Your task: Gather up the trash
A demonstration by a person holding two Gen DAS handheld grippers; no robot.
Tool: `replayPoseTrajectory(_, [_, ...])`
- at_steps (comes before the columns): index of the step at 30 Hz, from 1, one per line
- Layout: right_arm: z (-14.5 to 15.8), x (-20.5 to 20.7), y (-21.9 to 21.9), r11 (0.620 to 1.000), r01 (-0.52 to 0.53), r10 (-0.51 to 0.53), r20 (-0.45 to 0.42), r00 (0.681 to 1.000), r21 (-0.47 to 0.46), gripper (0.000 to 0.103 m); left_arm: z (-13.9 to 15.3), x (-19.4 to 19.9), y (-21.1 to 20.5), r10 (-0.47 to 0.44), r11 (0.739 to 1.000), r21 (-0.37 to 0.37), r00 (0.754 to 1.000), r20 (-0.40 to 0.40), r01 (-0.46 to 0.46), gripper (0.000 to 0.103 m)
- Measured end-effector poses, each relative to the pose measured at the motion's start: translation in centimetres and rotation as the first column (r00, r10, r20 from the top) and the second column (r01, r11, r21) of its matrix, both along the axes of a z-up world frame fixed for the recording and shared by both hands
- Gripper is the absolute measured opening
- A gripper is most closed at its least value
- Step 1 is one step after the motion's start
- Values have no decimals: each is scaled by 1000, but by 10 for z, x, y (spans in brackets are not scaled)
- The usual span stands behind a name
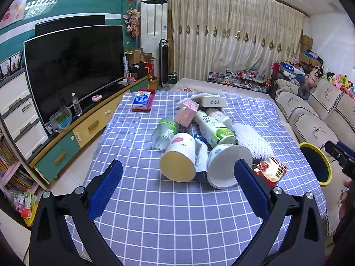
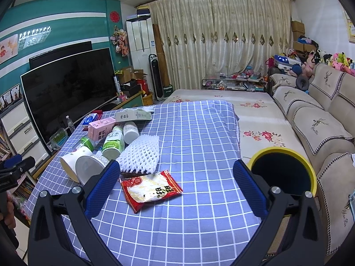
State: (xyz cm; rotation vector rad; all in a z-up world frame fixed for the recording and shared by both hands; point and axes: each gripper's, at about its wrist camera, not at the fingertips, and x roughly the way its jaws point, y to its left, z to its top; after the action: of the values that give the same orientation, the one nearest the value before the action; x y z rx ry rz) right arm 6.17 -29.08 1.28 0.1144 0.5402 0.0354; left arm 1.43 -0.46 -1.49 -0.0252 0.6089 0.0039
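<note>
Both tools stand wide open with nothing between their blue pads: the left tool [image 1: 178,185] hovers over the near part of the checked table [image 1: 177,210], and the right tool [image 2: 176,185] hangs above the red snack wrapper [image 2: 150,189] lying flat there. Just right of the table sits the yellow-rimmed bin [image 2: 286,173]. Beyond the wrapper, two tipped paper cups [image 1: 179,157] lie side by side, touching the white foam net [image 2: 141,154]. Farther off lie a green-labelled bottle [image 1: 214,129] and a pink carton [image 1: 187,113].
</note>
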Motion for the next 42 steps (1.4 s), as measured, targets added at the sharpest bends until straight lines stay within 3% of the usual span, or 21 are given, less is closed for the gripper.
replayPoseTrajectory(12, [-33,45,65,978,-208,207,-74,975,-4,96,-9,15,30,51,998,-21,999,-19,-51,99])
replayPoseTrajectory(14, [-37,54,77,970,-242,241,-85,967,1,88,-14,20,34,57,998,-23,998,-34,-58,99])
replayPoseTrajectory(16, [-42,64,89,960,-279,278,-105,955,8,74,-16,24,39,61,998,-30,997,-42,-62,99])
replayPoseTrajectory(20, [-52,82,110,939,-344,343,-152,927,17,59,-23,30,45,70,997,-41,996,-54,-72,99])
replayPoseTrajectory(24, [-63,95,132,926,-378,369,-187,911,-17,40,-28,34,49,75,996,-44,995,-69,-78,99])
replayPoseTrajectory(29, [-73,106,141,922,-387,374,-216,902,-21,35,-34,39,50,65,996,-53,995,-80,-69,99])
replayPoseTrajectory(34, [-75,113,144,921,-387,372,-211,904,-36,11,-38,41,49,60,996,-62,994,-88,-66,99])
replayPoseTrajectory(42, [-63,107,133,913,-401,408,-195,892,76,5,-37,41,49,50,996,-68,996,-75,-55,99])
